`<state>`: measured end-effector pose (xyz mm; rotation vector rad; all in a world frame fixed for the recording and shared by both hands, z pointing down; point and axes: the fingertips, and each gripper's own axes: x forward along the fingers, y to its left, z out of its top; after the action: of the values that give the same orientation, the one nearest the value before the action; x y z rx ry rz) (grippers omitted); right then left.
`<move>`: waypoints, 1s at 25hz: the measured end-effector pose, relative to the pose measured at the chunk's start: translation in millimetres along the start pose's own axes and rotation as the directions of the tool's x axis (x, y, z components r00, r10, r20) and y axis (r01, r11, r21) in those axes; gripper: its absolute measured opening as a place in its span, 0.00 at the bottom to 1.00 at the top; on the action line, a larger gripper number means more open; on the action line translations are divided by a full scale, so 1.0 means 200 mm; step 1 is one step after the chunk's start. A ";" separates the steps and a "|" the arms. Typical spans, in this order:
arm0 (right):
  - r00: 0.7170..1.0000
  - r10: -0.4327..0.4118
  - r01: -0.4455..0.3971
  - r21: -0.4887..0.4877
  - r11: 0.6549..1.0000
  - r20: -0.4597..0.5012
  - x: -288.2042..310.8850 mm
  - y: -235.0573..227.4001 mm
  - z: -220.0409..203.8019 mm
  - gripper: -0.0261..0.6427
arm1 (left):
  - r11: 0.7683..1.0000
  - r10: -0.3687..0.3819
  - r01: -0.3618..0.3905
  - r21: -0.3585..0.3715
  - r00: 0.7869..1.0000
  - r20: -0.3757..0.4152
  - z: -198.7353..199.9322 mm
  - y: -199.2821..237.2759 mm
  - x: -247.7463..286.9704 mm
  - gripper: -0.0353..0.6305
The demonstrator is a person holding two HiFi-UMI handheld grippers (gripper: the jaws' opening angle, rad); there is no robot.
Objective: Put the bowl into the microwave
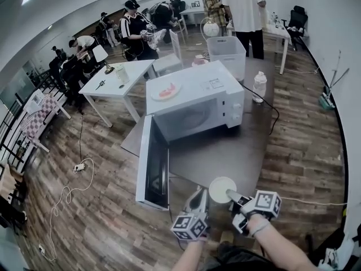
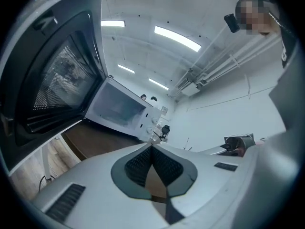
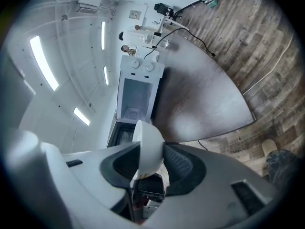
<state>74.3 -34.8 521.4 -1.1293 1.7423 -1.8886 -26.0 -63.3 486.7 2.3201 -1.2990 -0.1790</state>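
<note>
Head view, looking steeply down. Dark worktop (image 1: 225, 157) carrying a white microwave (image 1: 194, 97), which stands toward the far side. The microwave door (image 1: 152, 165) is swung fully open to the left, and the cavity faces the near edge.

Left hand-held gripper (image 1: 200, 193): low at the near edge of the worktop, just right of the open door. The left gripper view shows its jaws closed tip to tip with nothing between them.

Right hand-held gripper (image 1: 232, 196): just beside the left one. Its jaws are clamped on the wall of the white bowl (image 1: 221, 189), with one pad inside the rim and one outside, as the right gripper view shows.

The bowl is held over the near part of the worktop, in front of the microwave and outside its cavity.
</note>
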 end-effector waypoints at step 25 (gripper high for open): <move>0.999 0.018 -0.016 0.032 0.999 -0.035 0.25 -0.04 0.31 0.25 | 0.999 0.033 -0.033 0.034 0.999 -0.003 0.04 0.10 0.33 0.07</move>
<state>89.3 -110.4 542.0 -1.0725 1.7288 -1.9307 -9.0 -129.9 496.0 2.3244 -1.3478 -0.1438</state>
